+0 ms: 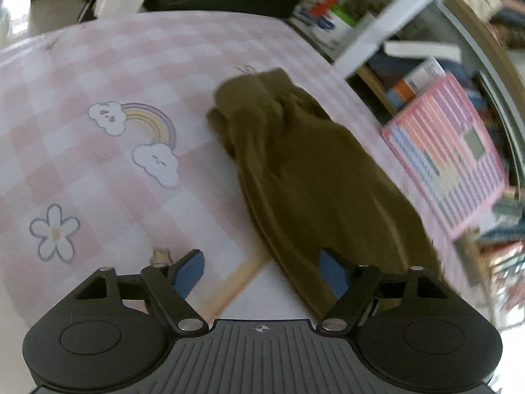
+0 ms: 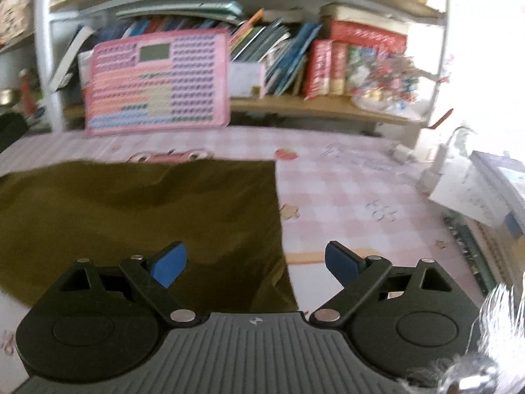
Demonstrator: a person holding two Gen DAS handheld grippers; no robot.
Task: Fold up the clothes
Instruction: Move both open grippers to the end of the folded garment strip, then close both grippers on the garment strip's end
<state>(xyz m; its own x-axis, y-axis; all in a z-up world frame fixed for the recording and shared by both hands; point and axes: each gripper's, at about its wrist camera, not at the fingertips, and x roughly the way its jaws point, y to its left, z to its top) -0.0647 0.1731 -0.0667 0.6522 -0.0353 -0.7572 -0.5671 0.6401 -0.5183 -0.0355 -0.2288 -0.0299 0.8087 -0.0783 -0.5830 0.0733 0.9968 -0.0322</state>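
An olive-green garment (image 1: 305,170) lies on the pink checked tablecloth (image 1: 98,65), bunched at its far end and running toward me on the right. My left gripper (image 1: 262,269) is open and empty, its right finger (image 1: 333,272) over the garment's near edge. In the right wrist view the garment (image 2: 141,210) lies flatter, with a straight right edge. My right gripper (image 2: 256,262) is open and empty above the garment's near right corner, its left finger (image 2: 170,262) over the cloth and its right finger (image 2: 341,262) over bare tablecloth.
A pink toy keyboard board (image 2: 157,78) leans against a bookshelf (image 2: 295,101) full of books at the table's far edge; it also shows in the left wrist view (image 1: 449,151). Papers and a white box (image 2: 472,190) sit at the right. A black object (image 1: 223,0) lies beyond the table.
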